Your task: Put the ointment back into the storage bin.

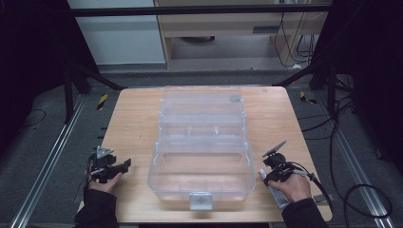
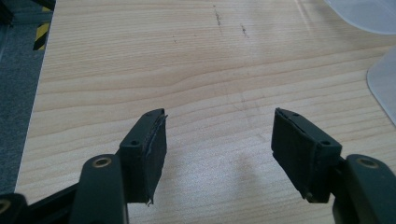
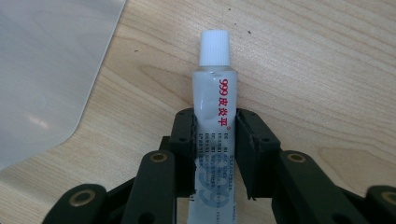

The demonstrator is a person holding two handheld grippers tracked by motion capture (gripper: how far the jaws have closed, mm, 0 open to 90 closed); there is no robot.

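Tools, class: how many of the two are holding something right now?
1. The right tool is closed on a white-capped tube, beside the clear plastic box. The left tool, at the table's left edge, is open with nothing in it.

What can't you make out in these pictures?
- Tube: its rear end runs off the bottom edge of the right gripper view; the small print is too blurred to read.
- Box: in the left gripper view, the right edge cuts it off.
- Tube in the high view: largely hidden by the right hand.
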